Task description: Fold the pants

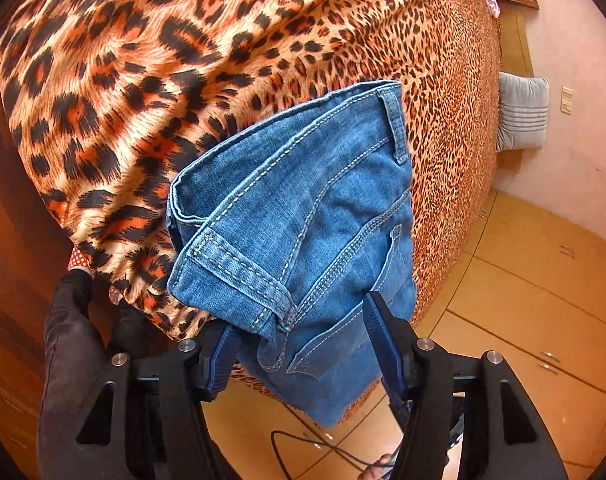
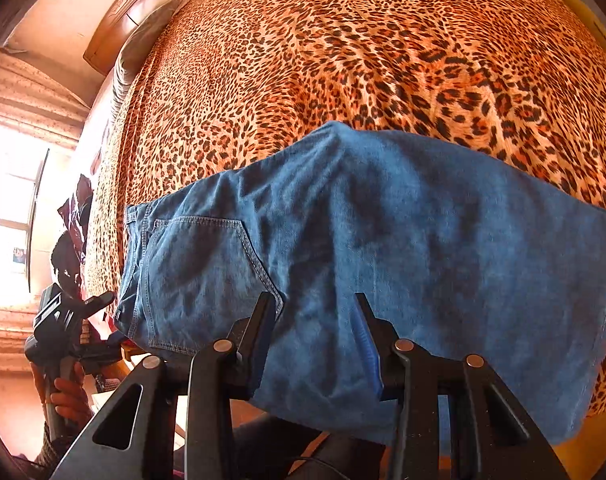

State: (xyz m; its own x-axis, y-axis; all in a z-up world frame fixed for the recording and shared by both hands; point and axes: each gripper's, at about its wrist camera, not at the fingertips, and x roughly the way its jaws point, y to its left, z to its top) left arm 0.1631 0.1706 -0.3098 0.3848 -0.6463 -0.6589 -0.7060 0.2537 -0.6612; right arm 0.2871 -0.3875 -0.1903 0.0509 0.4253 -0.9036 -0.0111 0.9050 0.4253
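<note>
Blue jeans lie folded on the leopard-print bedspread, at the edge of the bed, with the waistband and a back pocket on top. My left gripper hovers open over the near end of the jeans, a hem and the pocket showing between its fingers. In the right wrist view the jeans spread wide across the bedspread. My right gripper stands open just above the denim, beside the back pocket, and no fabric is pinched. A hand holds the left gripper's handle at the far left.
The bed ends right under the jeans, with tiled floor and a black cable below. A grey striped pillow leans on the wall. A dark trouser leg stands by the bed. Headboard and bright window lie far left.
</note>
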